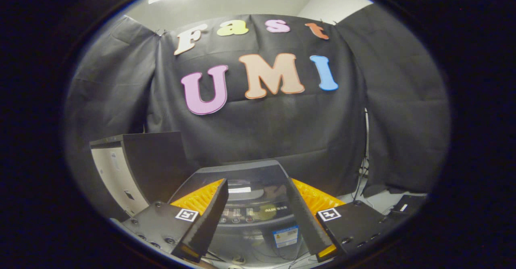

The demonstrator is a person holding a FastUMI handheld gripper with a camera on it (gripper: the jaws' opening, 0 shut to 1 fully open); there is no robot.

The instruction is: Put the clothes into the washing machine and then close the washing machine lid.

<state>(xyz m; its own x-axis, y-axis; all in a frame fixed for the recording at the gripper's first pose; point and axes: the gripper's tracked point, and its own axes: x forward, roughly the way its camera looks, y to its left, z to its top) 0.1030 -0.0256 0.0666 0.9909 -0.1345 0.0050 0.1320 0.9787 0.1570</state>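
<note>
Booth hung with black cloth (pixel 262 140), wrinkled, matte, draped in loose folds across the back and both sides; pale wall and ceiling above it, a bright strip of light overhead. Left of the fingers, a boxy cabinet (pixel 133 168) with a dark top and a pale side panel. Right of them, a thin cable (pixel 365 152) hangs down the cloth toward a pale surface (pixel 379 200) carrying a small dark device (pixel 407 205). Gripper (pixel 258 216) released: fingers spread wide, nothing between the pads. Ahead of and between the fingers, the washing machine (pixel 254 204), a top-loader with a dark glossy lid (pixel 242 176) lying down flat, catching reflections; a curved control strip below the lid, a smooth grey front with a small sticker. No clothes visible.
</note>
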